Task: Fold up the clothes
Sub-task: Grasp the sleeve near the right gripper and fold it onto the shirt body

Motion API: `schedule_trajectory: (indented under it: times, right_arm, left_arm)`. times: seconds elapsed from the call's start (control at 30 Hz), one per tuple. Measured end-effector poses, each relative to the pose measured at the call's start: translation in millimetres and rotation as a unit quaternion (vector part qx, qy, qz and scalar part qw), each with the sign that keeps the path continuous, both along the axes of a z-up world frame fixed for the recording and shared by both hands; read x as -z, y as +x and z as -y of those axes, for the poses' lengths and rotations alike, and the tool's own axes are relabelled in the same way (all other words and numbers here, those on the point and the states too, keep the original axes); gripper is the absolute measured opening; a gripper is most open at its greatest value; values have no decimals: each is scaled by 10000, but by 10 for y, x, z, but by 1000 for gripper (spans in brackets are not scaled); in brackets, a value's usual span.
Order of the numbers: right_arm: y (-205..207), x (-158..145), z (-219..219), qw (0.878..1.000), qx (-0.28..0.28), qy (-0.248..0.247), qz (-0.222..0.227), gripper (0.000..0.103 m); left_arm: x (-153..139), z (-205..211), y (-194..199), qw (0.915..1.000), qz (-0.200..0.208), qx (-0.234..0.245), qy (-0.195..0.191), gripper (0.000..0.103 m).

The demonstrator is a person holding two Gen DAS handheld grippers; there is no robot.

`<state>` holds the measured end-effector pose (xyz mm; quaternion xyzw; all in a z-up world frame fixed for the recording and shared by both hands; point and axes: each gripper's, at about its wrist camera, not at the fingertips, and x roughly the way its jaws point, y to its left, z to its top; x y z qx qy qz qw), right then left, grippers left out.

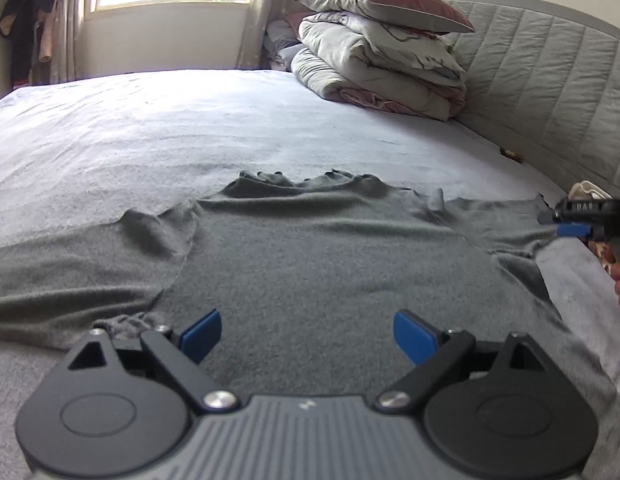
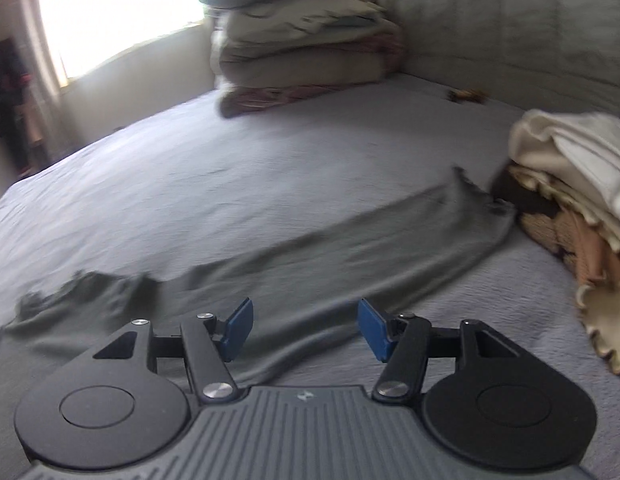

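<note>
The left claw [image 1: 307, 336] is held spread and empty over the near hem of the grey top [image 1: 310, 248], which is laid flat on the bed [image 1: 150, 132]. The right claw [image 2: 306, 330], also parted, grips nothing. Soft and limp, the top is best pinched at a sleeve cuff or hem.

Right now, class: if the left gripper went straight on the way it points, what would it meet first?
Most likely the grey sweater spread flat on the bed. The left gripper tilts downward with open, empty jaws over the sweater's body, so it would probably touch that cloth first, though depth is uncertain.
</note>
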<state>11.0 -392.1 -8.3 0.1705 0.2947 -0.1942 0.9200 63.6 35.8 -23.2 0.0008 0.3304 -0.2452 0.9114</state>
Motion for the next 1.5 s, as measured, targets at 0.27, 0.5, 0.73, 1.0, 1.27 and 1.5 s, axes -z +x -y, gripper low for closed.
schedule_trajectory:
  times: [0.27, 0.5, 0.73, 1.0, 1.27, 1.5]
  right_arm:
    - [72, 214, 264, 9987, 506, 92, -63, 61]
    - [144, 290, 300, 9986, 506, 63, 149, 26]
    - [98, 116, 172, 9971, 252, 75, 717, 6]
    - [49, -297, -344, 9827, -750, 311, 1665, 6]
    - [57, -472, -1056, 9590, -2179, 75, 1812, 6]
    - [100, -341, -1559, 9384, -3198, -47, 1305, 5]
  left_arm:
    - [73, 58, 92, 10000, -76, 15, 28, 94]
    - [101, 2, 145, 9999, -134, -101, 13, 94]
    - [74, 2, 133, 9999, -85, -81, 27, 94]
    - [22, -1, 91, 10000, -20, -14, 31, 94]
    - [-21, -25, 51, 10000, 7, 4, 46, 94]
    - [-59, -67, 41, 10000, 53, -21, 15, 94]
